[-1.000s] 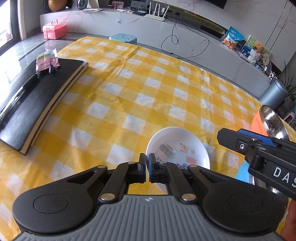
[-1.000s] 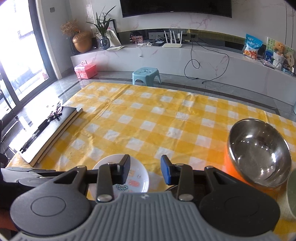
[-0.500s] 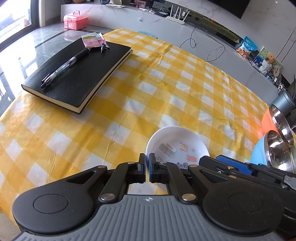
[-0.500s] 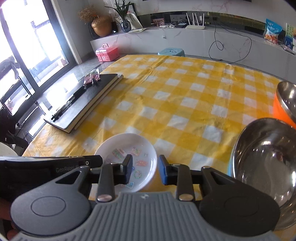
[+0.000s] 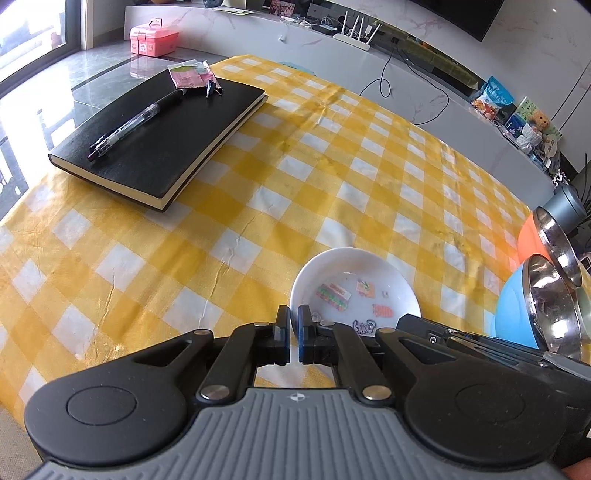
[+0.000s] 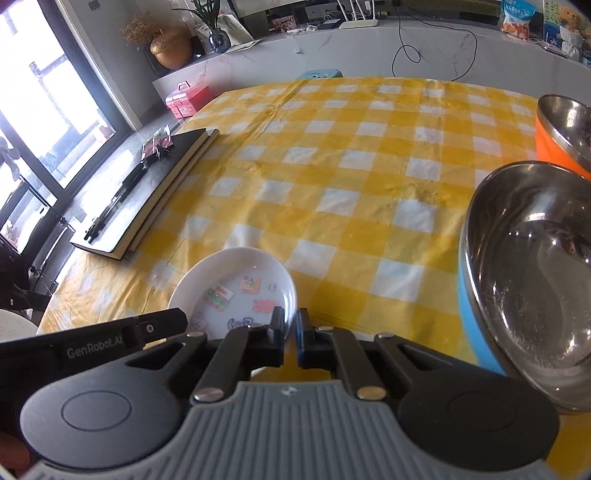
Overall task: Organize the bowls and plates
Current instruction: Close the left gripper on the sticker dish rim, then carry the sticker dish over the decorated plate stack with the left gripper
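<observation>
A small white plate (image 5: 356, 284) with cartoon stickers sits near the front of the yellow checked tablecloth; it also shows in the right wrist view (image 6: 240, 291). My left gripper (image 5: 294, 326) is shut on the plate's left rim. My right gripper (image 6: 290, 328) is shut on the plate's right rim. A blue bowl with a steel inside (image 6: 532, 273) stands right of the plate, and an orange steel-lined bowl (image 6: 561, 129) stands behind it. Both bowls show at the right edge of the left wrist view, blue (image 5: 517, 314) and orange (image 5: 532, 240).
A black notebook (image 5: 159, 136) with a pen (image 5: 133, 123) and a pink packet lies at the table's left side. A grey cylinder (image 5: 565, 206) stands beyond the orange bowl. A pink box (image 5: 153, 35) and a stool are on the floor beyond the table.
My right gripper has closed from open onto the plate's right rim and moved in low beside the blue bowl. My left gripper stays shut on the plate, its view swung left.
</observation>
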`<state>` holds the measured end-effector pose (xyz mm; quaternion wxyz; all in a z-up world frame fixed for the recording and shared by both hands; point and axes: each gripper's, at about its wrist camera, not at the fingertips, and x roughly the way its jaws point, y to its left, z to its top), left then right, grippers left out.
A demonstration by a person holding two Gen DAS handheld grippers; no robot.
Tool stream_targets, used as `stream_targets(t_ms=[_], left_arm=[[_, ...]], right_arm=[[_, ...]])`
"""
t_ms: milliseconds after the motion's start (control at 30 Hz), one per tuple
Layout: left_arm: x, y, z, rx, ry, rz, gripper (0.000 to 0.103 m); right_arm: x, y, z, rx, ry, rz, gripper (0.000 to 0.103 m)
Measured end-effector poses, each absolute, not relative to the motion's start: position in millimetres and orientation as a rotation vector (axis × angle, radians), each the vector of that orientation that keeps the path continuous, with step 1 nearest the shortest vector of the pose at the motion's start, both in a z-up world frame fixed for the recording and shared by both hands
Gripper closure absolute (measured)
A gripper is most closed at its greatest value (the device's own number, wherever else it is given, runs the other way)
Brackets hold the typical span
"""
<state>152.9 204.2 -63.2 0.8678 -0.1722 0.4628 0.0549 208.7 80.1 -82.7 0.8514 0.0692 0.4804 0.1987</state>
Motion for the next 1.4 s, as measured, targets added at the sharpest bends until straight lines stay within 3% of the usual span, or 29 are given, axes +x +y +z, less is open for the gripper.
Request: stream_targets(t_ms=[767,1400], left_arm=[[72.6,132.9,9.2,-0.335,0.894,0.042,0.099],[45.2,73.3,-16.4,-0.218,0.966,-0.044,0.097]], right_arm=[[102.4,-8.7,-11.2,0.347,0.859,0.351,0.102],[47.9,-67.1,-30.4,0.379,0.864,0.264,0.102]])
